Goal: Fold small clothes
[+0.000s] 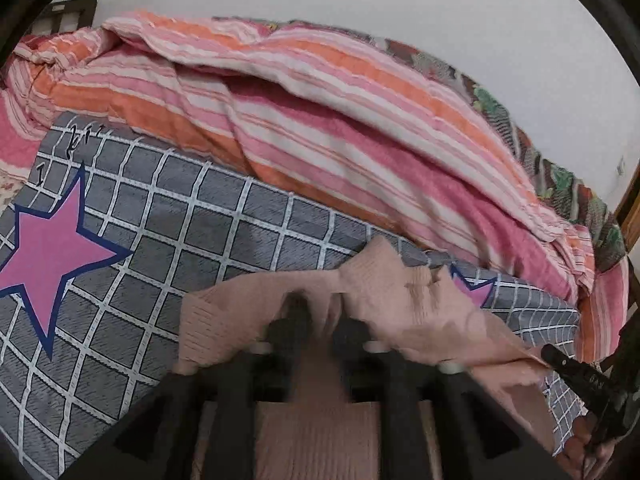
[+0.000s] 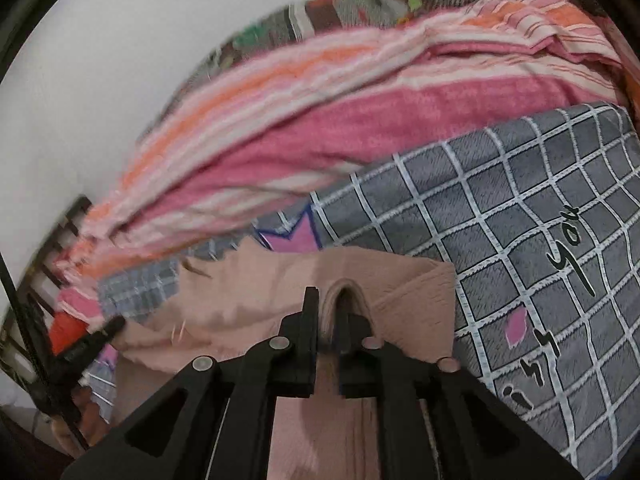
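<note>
A pale pink knitted garment (image 1: 400,292) (image 2: 400,280) lies doubled over on a grey checked sheet (image 1: 200,216) (image 2: 520,200) printed with pink stars. My left gripper (image 1: 322,320) sits low over the garment's near-left part, open, with pink cloth showing in the gap between the fingers. My right gripper (image 2: 327,312) is shut on the garment: a small raised fold stands between the narrow fingers. Each gripper appears at the edge of the other's view, touching the garment's side: the right gripper (image 1: 560,360) and the left gripper (image 2: 108,330).
A bunched pink, orange and white striped quilt (image 1: 320,100) (image 2: 360,120) lies just beyond the garment. A patterned blanket (image 1: 560,176) (image 2: 340,12) lies behind it against a white wall. A dark slatted bed frame (image 2: 72,216) borders the bed. A hand (image 1: 592,452) holds the right gripper.
</note>
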The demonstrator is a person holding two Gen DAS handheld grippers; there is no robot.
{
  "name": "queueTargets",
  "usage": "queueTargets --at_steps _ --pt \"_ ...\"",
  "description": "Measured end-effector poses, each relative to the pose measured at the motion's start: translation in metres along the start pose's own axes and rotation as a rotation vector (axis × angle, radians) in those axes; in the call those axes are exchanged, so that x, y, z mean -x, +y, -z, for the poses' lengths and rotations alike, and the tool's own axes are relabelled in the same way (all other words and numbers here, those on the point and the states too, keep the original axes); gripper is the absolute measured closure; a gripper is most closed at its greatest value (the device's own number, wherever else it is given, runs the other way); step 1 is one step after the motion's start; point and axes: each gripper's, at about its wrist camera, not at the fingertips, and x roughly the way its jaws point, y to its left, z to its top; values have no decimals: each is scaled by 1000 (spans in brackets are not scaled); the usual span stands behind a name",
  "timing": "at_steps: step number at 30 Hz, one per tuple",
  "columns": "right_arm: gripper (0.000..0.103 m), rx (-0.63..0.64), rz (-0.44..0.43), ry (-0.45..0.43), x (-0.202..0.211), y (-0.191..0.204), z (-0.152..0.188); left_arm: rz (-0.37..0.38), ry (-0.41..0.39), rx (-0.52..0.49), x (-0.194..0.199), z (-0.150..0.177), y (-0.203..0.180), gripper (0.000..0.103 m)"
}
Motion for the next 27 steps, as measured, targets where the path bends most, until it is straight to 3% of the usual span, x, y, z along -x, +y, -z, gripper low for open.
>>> queueTargets --at_steps 1,2,4,12,16,19,22,24,27 --pt "79 19 14 18 -4 1 0 -7 0 8 0 0 1 41" --pt "70 33 17 31 -5 2 2 3 -13 17 4 1 3 30" --pt "69 50 18 21 2 3 8 45 -42 16 16 6 6 30" --pt "68 80 -3 40 64 0 53 30 -8 -39 66 48 11 30" --pt "55 87 -18 77 94 -5 82 12 10 -31 94 85 21 30" --pt "52 113 -3 100 106 -8 107 22 71 17 102 114 34 30" --pt "50 64 -31 144 103 -17 128 67 155 54 95 137 42 30" --pt "50 19 -65 185 94 -20 139 53 140 36 95 140 37 30" --pt "49 -6 -65 158 85 -16 144 93 154 67 85 134 36 30"
